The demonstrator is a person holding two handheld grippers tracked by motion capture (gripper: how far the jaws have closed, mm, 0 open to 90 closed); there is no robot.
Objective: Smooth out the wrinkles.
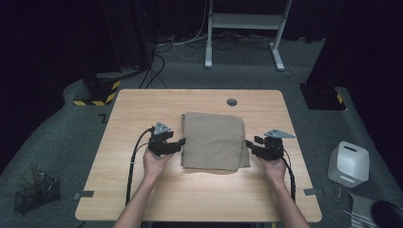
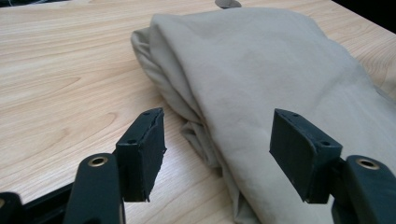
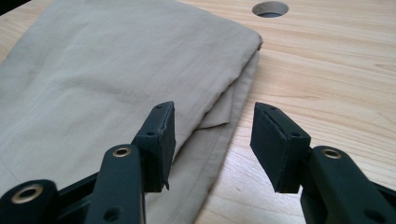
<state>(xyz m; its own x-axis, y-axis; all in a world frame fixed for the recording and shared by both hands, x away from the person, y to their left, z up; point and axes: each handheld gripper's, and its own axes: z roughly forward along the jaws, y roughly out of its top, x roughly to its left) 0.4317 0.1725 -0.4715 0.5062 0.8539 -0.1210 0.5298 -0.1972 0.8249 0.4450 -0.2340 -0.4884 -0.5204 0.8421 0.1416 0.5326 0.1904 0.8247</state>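
A folded beige cloth [image 1: 213, 140] lies flat in the middle of the wooden table [image 1: 142, 107]. My left gripper [image 1: 179, 142] hovers at the cloth's left edge, open, its jaws apart with nothing pinched between them. In the left gripper view the cloth [image 2: 261, 79] and its layered edge lie just beyond the open gripper [image 2: 217, 156]. My right gripper [image 1: 249, 145] hangs at the cloth's right edge, also open. In the right gripper view the folded edge of the cloth [image 3: 116, 79] runs under the open gripper [image 3: 212, 147].
A round cable hole [image 1: 231, 101] sits in the table behind the cloth. On the floor are a wire basket [image 1: 35, 192] at the left, a white box [image 1: 349, 164] at the right, and a white desk frame [image 1: 244, 28] at the back.
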